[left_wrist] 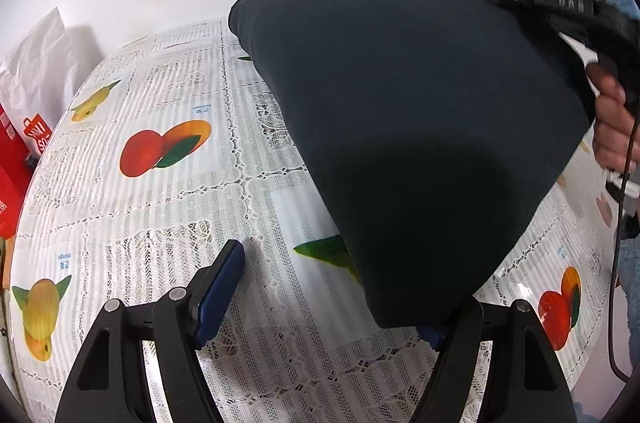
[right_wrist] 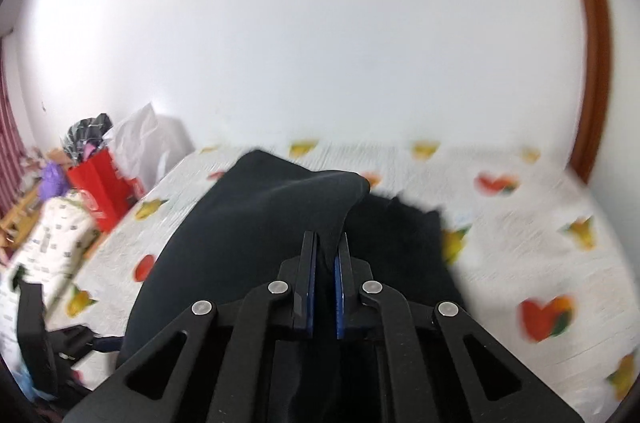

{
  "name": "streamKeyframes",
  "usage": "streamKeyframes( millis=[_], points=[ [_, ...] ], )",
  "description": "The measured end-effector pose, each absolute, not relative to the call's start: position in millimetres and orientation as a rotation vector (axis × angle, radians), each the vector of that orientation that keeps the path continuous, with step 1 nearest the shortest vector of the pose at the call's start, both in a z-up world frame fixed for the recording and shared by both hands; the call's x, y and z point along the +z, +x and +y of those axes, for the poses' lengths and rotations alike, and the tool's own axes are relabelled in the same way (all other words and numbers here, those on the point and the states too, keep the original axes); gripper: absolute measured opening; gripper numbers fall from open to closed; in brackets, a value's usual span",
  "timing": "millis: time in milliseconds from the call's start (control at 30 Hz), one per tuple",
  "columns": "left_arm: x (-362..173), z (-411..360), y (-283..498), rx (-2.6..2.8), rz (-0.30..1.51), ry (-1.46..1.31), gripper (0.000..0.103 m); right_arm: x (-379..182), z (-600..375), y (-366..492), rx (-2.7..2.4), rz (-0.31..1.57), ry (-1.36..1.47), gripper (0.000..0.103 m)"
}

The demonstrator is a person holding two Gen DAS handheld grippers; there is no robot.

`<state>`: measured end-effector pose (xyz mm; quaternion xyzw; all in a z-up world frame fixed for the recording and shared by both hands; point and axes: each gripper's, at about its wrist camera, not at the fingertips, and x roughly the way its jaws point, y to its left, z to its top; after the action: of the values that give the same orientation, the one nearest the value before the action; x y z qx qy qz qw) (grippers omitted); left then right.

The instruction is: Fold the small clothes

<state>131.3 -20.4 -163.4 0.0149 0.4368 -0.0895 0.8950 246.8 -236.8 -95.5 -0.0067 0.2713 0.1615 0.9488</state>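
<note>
Garment lifted mid-fold, right gripper pinching it

Garment is dark navy, maybe near black, and hangs above the worktop in the left wrist view, draped as a broad sheet with its lower corner down by our left gripper. We read the right gripper as closed narrow on a fold of the cloth; blue pads clamp fabric between them. Left gripper looks wide: one blue pad stands free on the left, the other finger is hidden under the cloth, so whether it touches the fabric we cannot tell. Part of the garment also lies on the worktop past the right gripper, blurred.

Step, as we judge it: carrying one edge over to make a fold. Next move likely calls for laying the lifted edge down flat onto the resting part, with the left gripper catching or steadying the loose corner.

Around: fruit-print lace tablecloth, red bag at the worktop's left edge, white wall.
</note>
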Motion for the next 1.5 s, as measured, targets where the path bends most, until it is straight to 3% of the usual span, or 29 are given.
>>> streamKeyframes(
  millis=[167, 267, 333, 400, 467, 667, 733, 767, 900, 1067, 1267, 1500],
  points=[
    [-164.6, -20.6, 133.1, -0.187, 0.906, 0.033, 0.075, -152.6, -235.6, 281.8, 0.249, 0.772, -0.03, 0.009],
    [-164.4, -19.9, 133.2, -0.19, 0.905, 0.028, 0.075, -148.9, -247.0, 276.8, 0.254, 0.785, 0.032, 0.013],
    [-162.6, -19.3, 131.6, -0.193, 0.904, 0.022, 0.073, -141.2, -258.1, 269.8, 0.284, 0.787, 0.071, 0.023],
    [-157.9, -21.2, 127.6, -0.219, 0.892, 0.0, 0.073, -136.7, -266.9, 262.0, 0.32, 0.792, 0.085, 0.05],
    [-152.9, -28.8, 127.4, -0.247, 0.869, -0.005, 0.073, -138.0, -270.3, 258.3, 0.327, 0.792, 0.09, 0.057],
    [-158.5, -53.8, 143.8, -0.223, 0.917, 0.031, 0.075, -162.7, -264.0, 275.1, 0.341, 0.849, 0.133, 0.054],
    [-158.5, -53.9, 142.6, -0.22, 0.907, 0.037, 0.075, -161.1, -256.4, 274.9, 0.361, 0.83, 0.11, 0.035],
    [-158.3, -54.0, 141.9, -0.216, 0.906, 0.042, 0.076, -159.5, -253.8, 274.9, 0.379, 0.831, 0.105, 0.01],
    [-158.7, -57.3, 142.0, -0.192, 0.903, 0.061, 0.076, -138.8, -242.9, 266.0, 0.365, 0.74, -0.015, 0.008],
    [-156.7, -56.3, 139.1, -0.179, 0.904, 0.053, 0.075, -103.7, -281.9, 249.0, 0.287, 0.569, 0.061, 0.008],
    [-154.9, -54.2, 140.8, -0.178, 0.904, 0.05, 0.075, -162.3, -307.9, 277.2, 0.201, 0.782, 0.061, 0.009],
    [-152.3, -51.9, 140.8, -0.192, 0.917, 0.038, 0.074, -147.6, -312.5, 259.2, 0.17, 0.763, 0.037, 0.012]
  ],
)
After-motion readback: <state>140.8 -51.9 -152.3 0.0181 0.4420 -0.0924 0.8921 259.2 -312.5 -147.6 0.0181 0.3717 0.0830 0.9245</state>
